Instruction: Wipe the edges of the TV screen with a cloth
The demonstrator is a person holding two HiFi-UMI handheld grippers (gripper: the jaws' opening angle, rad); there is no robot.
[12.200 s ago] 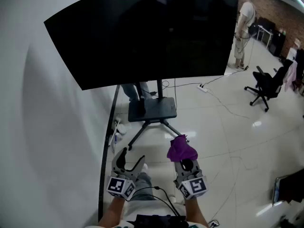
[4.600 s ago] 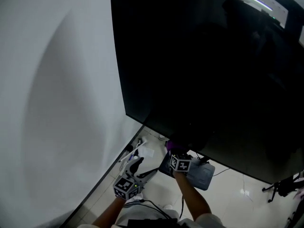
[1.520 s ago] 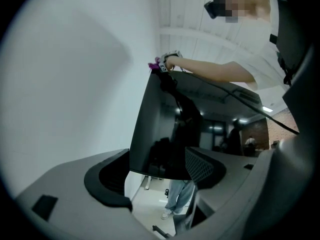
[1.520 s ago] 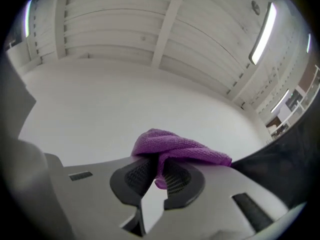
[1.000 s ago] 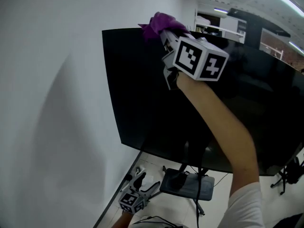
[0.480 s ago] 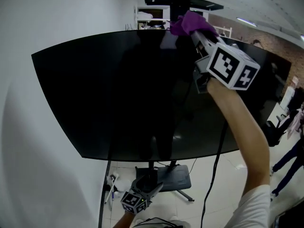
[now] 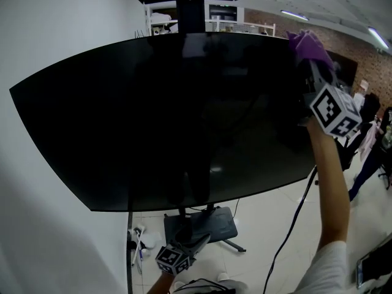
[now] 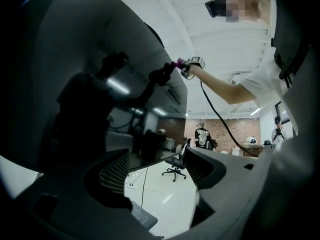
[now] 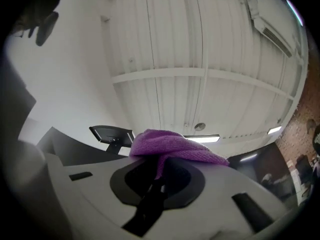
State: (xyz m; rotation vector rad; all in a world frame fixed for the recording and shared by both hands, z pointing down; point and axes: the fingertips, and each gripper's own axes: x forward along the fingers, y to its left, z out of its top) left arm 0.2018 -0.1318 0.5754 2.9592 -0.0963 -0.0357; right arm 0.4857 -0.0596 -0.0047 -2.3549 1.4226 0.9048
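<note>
A large black TV screen (image 7: 165,115) on a wheeled stand fills the head view. My right gripper (image 7: 313,63) is raised to the screen's top right corner, shut on a purple cloth (image 7: 308,43) that rests on the top edge. In the right gripper view the purple cloth (image 9: 170,146) is bunched between the closed jaws, with the ceiling behind it. My left gripper (image 7: 195,244) hangs low near the stand base, open and holding nothing. In the left gripper view its jaws stand apart, and the TV screen (image 8: 85,94) mirrors my raised arm.
A white wall (image 7: 43,35) stands behind the TV on the left. The stand's base (image 7: 202,224) and a black cable (image 7: 294,219) are on the white floor below the screen. People (image 7: 370,146) and an office chair (image 8: 176,166) are off to the right.
Over the last second my right gripper slid the purple cloth along the top edge from the left corner to the right corner. The left gripper stayed low.
</note>
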